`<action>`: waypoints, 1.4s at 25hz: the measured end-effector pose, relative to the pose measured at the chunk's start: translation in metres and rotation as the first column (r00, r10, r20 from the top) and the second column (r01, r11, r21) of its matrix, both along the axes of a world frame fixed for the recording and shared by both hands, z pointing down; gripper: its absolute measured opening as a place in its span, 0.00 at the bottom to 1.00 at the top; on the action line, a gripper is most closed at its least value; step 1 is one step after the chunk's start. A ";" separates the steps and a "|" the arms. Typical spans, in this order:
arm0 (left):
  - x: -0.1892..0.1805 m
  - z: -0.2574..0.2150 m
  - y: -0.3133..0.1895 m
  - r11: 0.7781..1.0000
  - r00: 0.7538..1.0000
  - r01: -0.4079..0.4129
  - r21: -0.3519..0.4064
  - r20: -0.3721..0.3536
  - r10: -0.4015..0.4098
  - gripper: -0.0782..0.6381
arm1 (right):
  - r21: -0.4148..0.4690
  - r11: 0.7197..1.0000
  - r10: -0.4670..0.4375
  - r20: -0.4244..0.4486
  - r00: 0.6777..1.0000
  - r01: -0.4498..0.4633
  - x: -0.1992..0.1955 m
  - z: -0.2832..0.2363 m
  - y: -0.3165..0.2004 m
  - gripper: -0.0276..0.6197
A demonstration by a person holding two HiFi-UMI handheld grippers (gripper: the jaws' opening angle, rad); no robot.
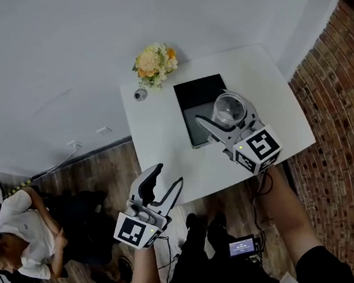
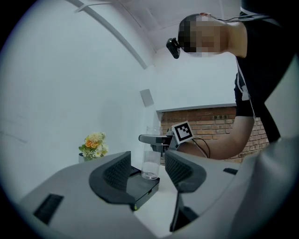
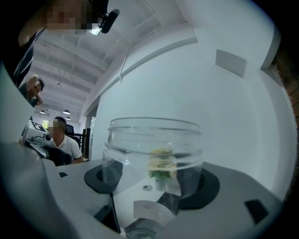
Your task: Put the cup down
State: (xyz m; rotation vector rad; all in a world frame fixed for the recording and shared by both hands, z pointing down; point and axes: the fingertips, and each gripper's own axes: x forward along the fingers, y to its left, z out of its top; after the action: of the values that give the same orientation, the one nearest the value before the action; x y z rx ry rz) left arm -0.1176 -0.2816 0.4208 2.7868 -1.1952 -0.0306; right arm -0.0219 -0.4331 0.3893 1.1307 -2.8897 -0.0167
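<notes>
The right tool (image 1: 227, 112) has its jaws spread wide around a clear cup (image 1: 229, 108), with a pad pressed against each side of the wall. That grip across the body keeps the cup upright and leaves its base free to meet whatever lies below. It holds the cup over the right part of a black box (image 1: 197, 93) that lies on the white surface (image 1: 158, 147), so the box looks like the intended resting place. From the left tool's own view the cup (image 2: 151, 163) seems to stand on the box (image 2: 140, 187) or just above it; whether the base actually touches cannot be told. The left tool (image 1: 168, 174) hangs off the near left edge of the surface, jaws apart with nothing between them, probably kept clear because one tool is enough here. A bunch of flowers (image 1: 154, 63) stands at the far left corner, well apart from the cup. In the head view the cup's base and the right tool's far jaw are hidden. The right gripper view cuts the cup (image 3: 154, 140) off near its bottom. A small round thing (image 1: 140, 94) beside the flowers is too small to identify.
</notes>
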 end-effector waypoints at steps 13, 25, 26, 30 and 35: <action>-0.011 0.020 -0.007 1.000 1.000 0.002 -0.031 -0.012 -0.003 0.42 | 0.023 0.999 0.042 0.017 0.999 -0.043 -0.021 0.025 -0.069 0.62; -0.021 0.036 -0.009 0.999 1.000 0.017 -0.042 -0.024 -0.018 0.42 | 0.049 0.996 0.076 0.003 0.997 -0.076 -0.041 0.043 -0.121 0.62; -0.021 0.036 -0.011 0.999 0.999 0.022 -0.042 -0.033 -0.023 0.42 | 0.051 0.995 0.080 0.004 0.997 -0.080 -0.042 0.043 -0.125 0.62; -0.023 0.037 -0.016 0.998 0.998 0.036 -0.046 -0.048 -0.038 0.42 | 0.060 0.994 0.093 0.008 0.996 -0.093 -0.045 0.045 -0.141 0.62; -0.026 0.045 -0.025 0.997 0.997 0.060 -0.047 -0.037 -0.062 0.42 | 0.070 0.992 0.103 0.011 0.995 -0.104 -0.050 0.049 -0.155 0.62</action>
State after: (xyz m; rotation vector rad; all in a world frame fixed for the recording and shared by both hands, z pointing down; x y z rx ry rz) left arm -0.1440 -0.3067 0.4659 2.6970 -1.2553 -0.0602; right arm -0.0718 -0.5884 0.4384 1.2935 -2.8537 -0.1125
